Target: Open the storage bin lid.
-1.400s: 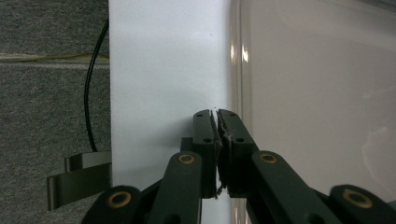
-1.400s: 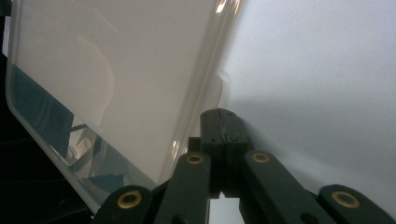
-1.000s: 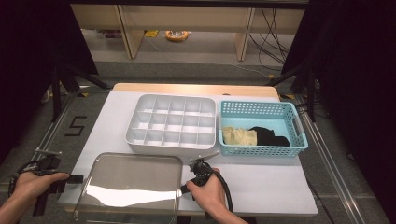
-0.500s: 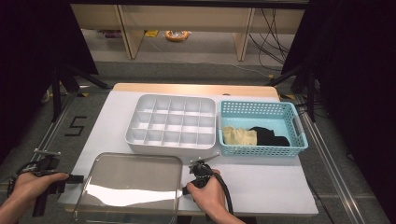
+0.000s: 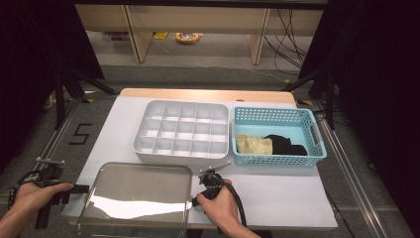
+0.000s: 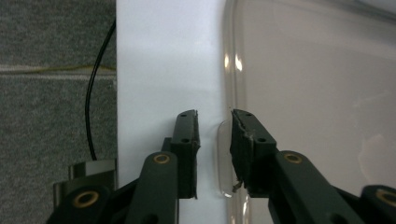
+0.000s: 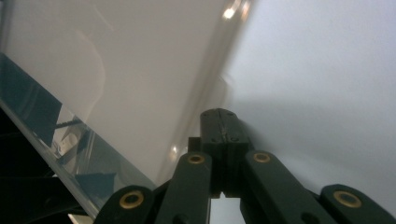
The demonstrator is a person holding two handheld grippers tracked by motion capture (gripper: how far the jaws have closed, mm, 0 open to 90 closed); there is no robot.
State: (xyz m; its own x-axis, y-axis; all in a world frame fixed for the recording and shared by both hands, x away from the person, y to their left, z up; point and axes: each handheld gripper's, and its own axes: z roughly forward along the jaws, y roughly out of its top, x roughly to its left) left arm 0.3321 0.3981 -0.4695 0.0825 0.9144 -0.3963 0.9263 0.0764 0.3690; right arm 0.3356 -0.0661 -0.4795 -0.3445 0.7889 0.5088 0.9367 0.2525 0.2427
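A clear plastic lid [image 5: 138,198] lies flat on the white table sheet near the front edge. My left gripper [image 5: 79,189] sits at its left rim. In the left gripper view the jaws [image 6: 214,116] stand open around the lid's small clear tab [image 6: 224,158]; they have just been opening, with the tab still between them. My right gripper [image 5: 194,201] is at the lid's right rim. In the right gripper view its jaws [image 7: 226,116] are pressed together where the lid's [image 7: 116,70] rim meets them.
A white compartment tray [image 5: 181,154] with empty cells stands behind the lid. To its right a blue basket [image 5: 277,159] holds a yellow cloth [image 5: 253,145] and a black cloth [image 5: 285,145]. Bare white sheet [image 5: 287,198] lies right of my right hand.
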